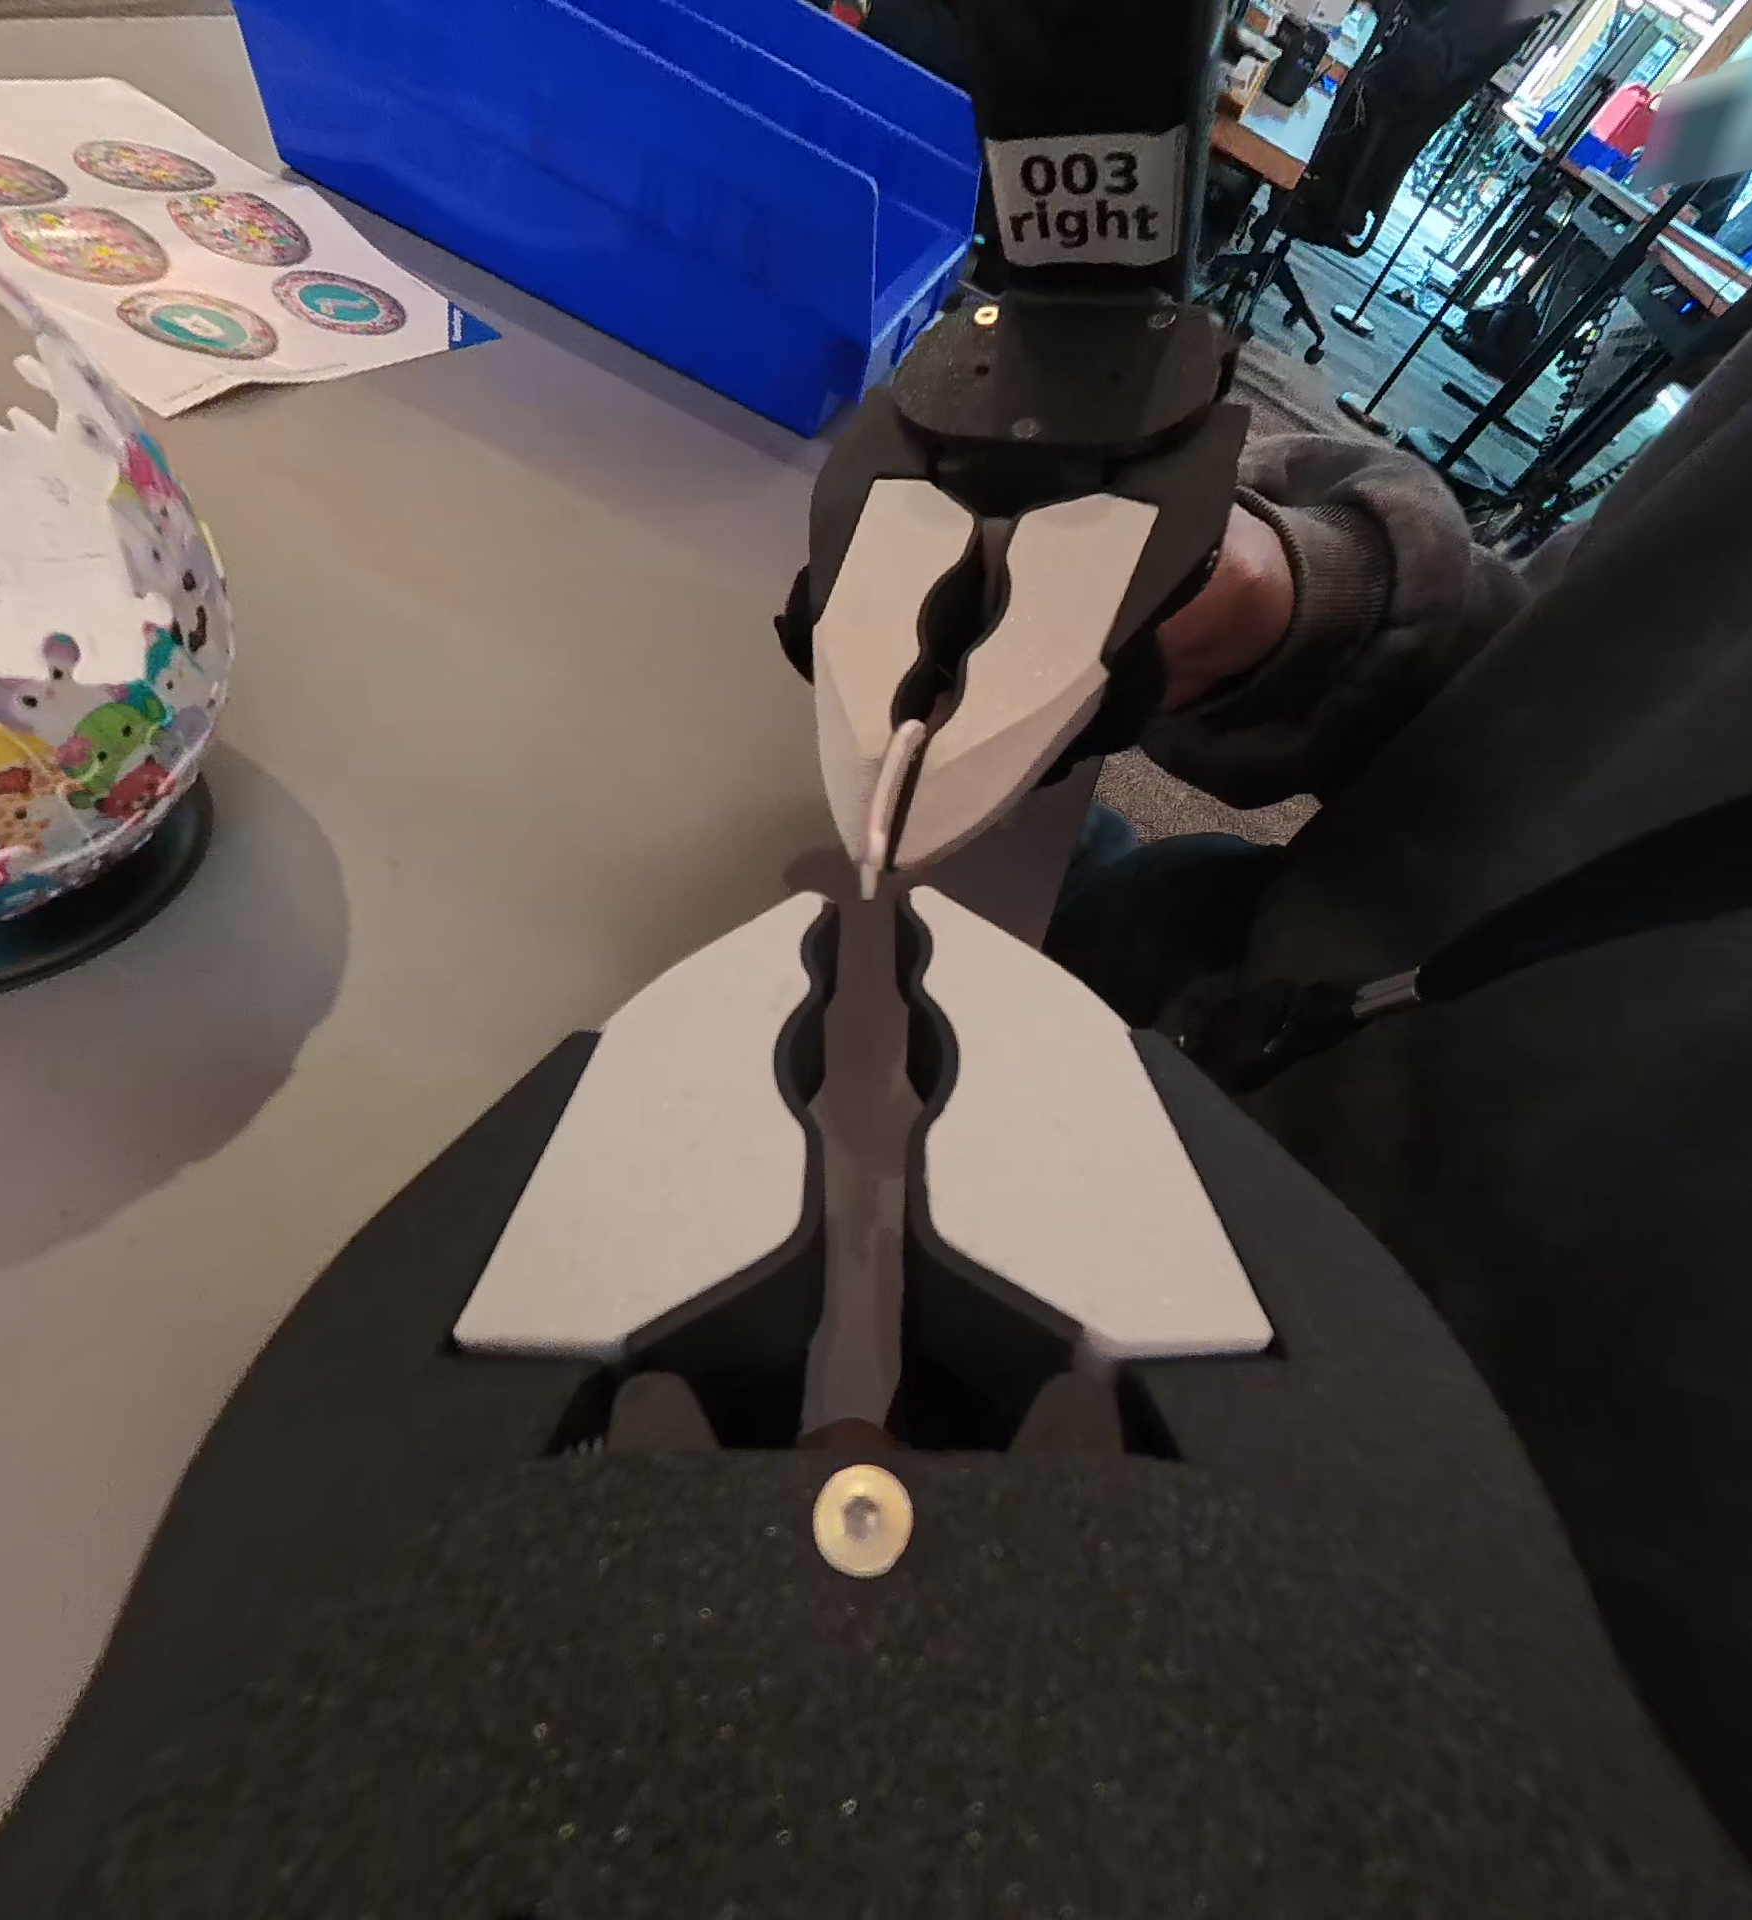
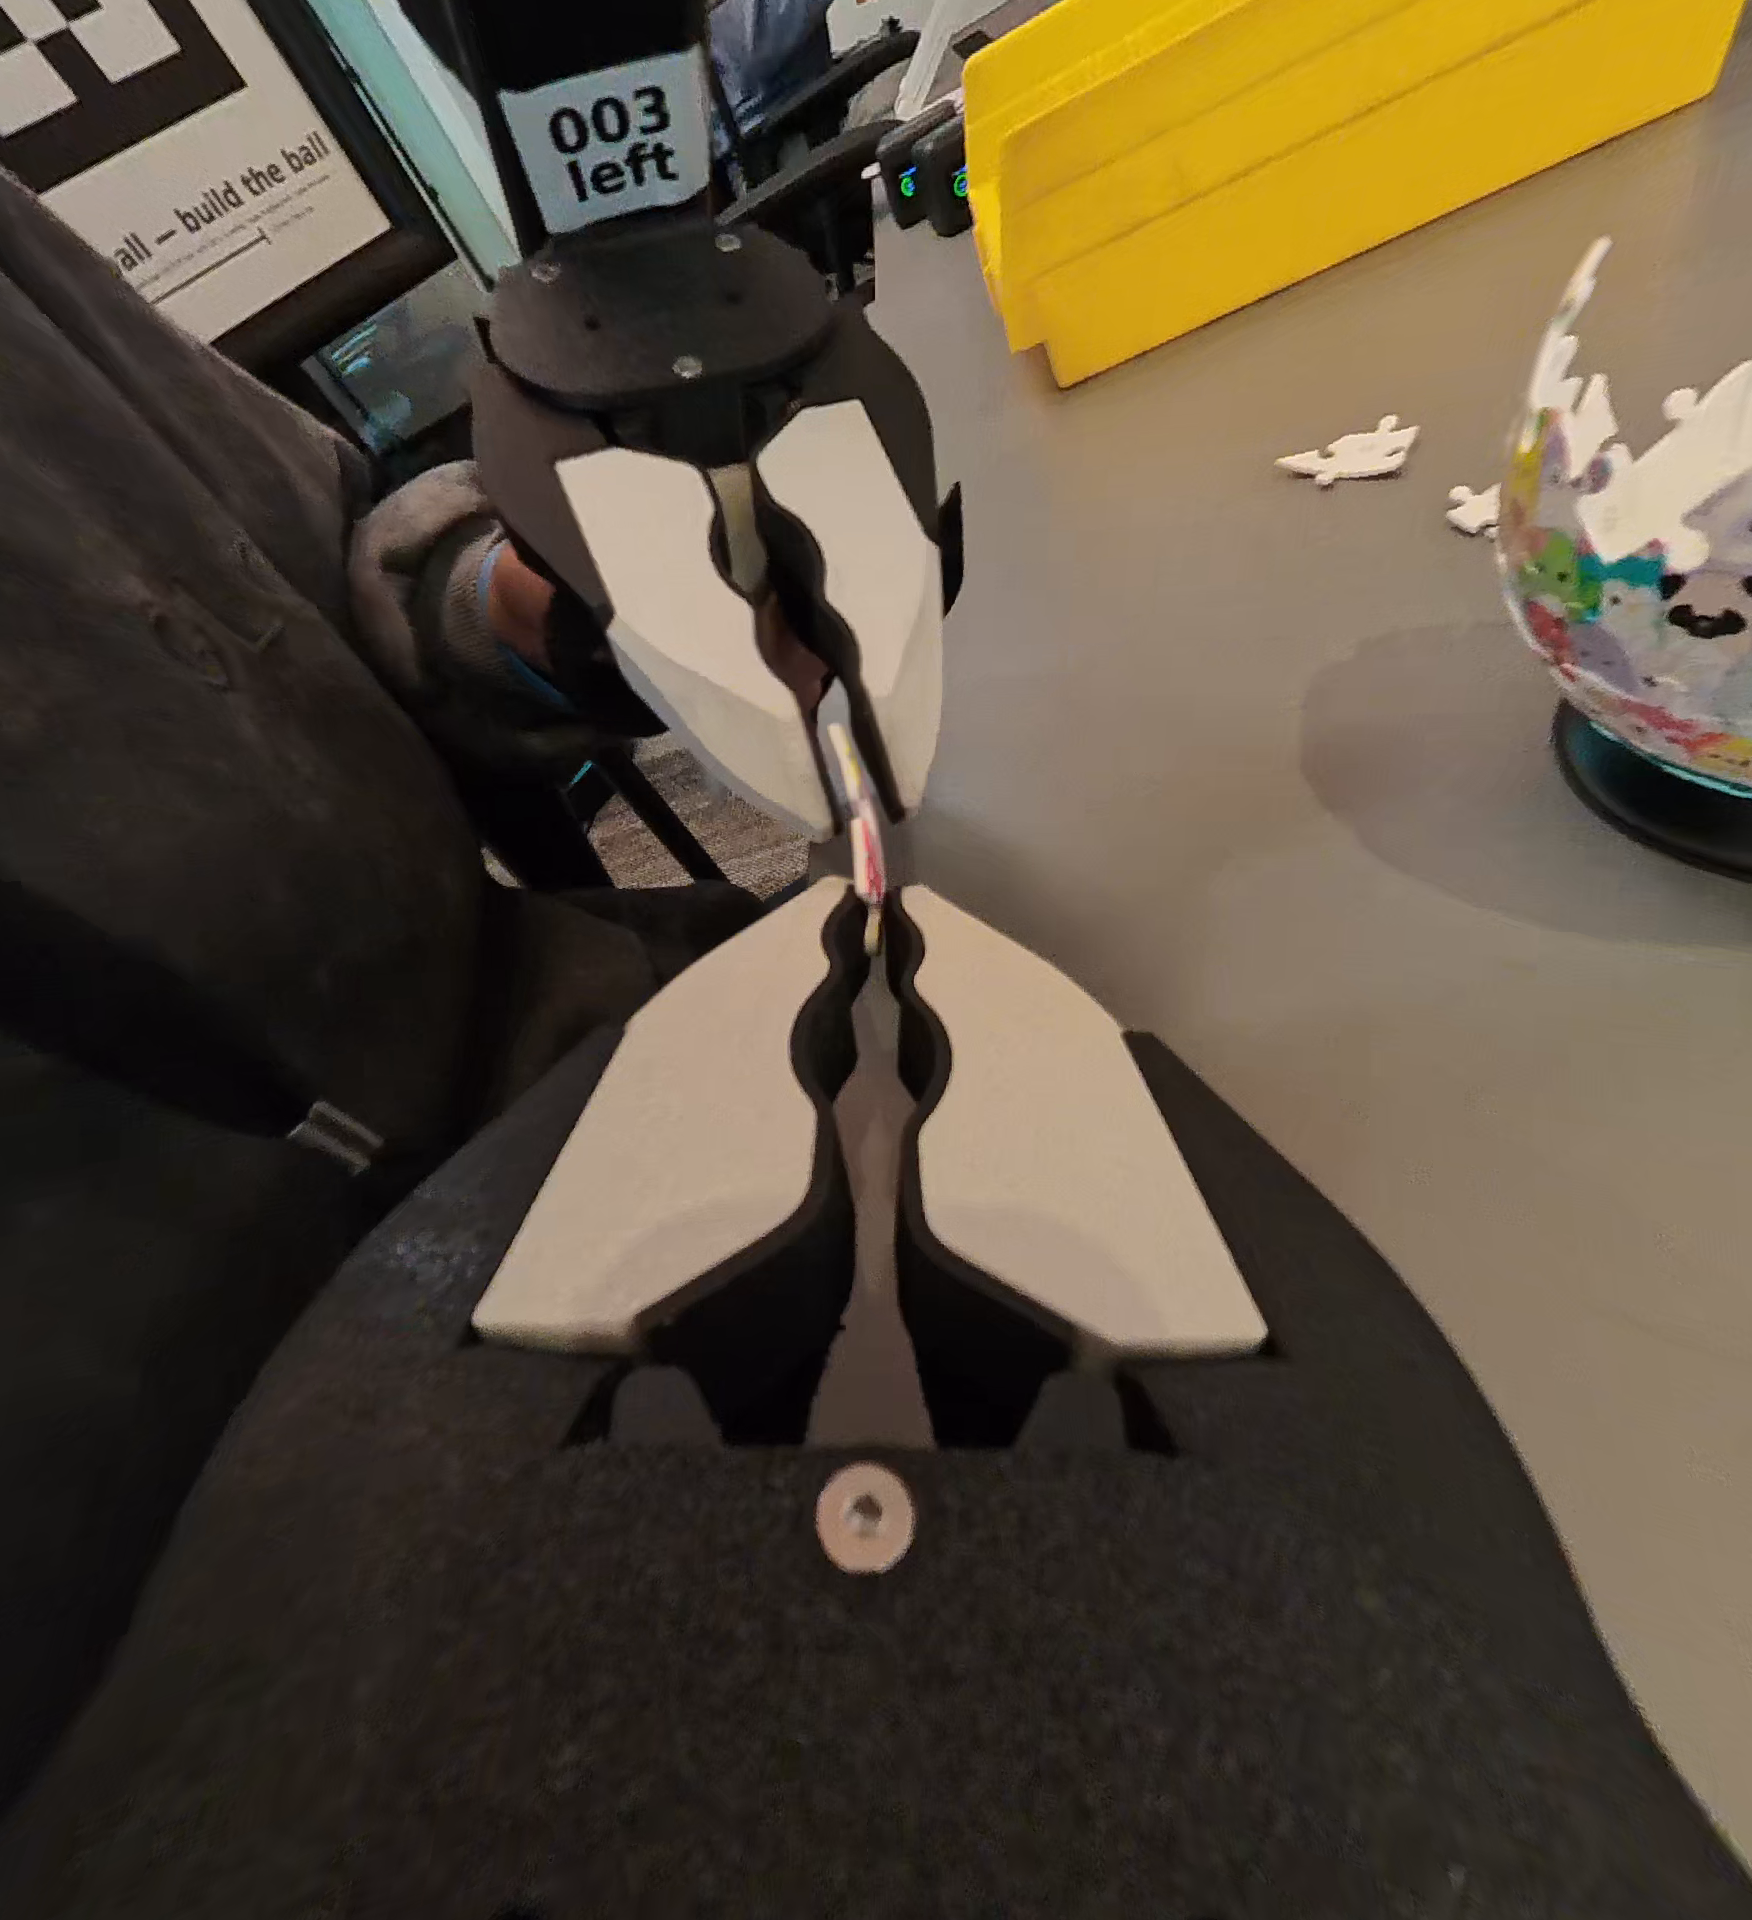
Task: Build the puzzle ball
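- Left gripper [image 1: 867, 899] of mine meets the right gripper [image 2: 872, 904] tip to tip, both pinching one puzzle piece [image 1: 887, 790]
- Half-built puzzle ball [image 2: 1682, 582] sits on its dark stand, on the counter [image 2: 1215, 727]; two loose pieces [image 2: 1355, 449] lie near it

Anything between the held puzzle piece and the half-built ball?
Nothing visible. The thin curved puzzle piece sits between the tips of the right gripper and the left gripper. Only bare grey table separates it from the colourful part-built puzzle ball. Two loose white pieces lie flat beyond that path.
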`<action>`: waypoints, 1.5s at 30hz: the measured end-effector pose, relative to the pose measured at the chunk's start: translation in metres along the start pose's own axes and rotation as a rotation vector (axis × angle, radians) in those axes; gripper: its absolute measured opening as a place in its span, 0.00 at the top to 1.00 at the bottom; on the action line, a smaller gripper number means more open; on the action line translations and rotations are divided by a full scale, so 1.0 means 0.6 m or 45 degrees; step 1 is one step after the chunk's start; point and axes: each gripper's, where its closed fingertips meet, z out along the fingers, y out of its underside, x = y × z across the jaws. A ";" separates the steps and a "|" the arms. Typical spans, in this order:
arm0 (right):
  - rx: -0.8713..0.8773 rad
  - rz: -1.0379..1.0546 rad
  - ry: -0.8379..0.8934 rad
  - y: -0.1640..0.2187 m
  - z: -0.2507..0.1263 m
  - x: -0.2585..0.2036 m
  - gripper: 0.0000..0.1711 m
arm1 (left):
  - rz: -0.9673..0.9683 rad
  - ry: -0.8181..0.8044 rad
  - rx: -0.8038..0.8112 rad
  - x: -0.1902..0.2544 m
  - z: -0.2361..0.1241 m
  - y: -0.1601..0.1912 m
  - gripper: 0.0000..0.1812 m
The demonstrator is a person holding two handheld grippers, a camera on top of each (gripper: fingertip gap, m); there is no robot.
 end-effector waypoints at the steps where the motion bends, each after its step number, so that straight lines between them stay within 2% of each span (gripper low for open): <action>1: -0.023 -0.013 0.001 0.004 0.003 0.000 0.98 | -0.001 0.001 0.000 -0.001 -0.002 0.000 0.95; 5: -0.053 -0.007 -0.036 0.010 0.013 -0.002 0.98 | -0.091 0.097 -0.001 0.002 0.001 0.004 0.94; 7: -0.036 0.004 -0.049 0.006 0.014 -0.002 0.98 | -0.120 0.133 -0.016 0.004 0.001 0.008 0.98; 13: -0.018 0.027 -0.057 0.003 0.016 0.004 0.98 | -0.088 0.072 -0.028 -0.006 0.001 0.009 0.99; 45: 0.020 0.017 0.011 -0.005 -0.011 0.019 0.98 | -0.082 0.072 -0.155 -0.010 0.022 0.038 0.99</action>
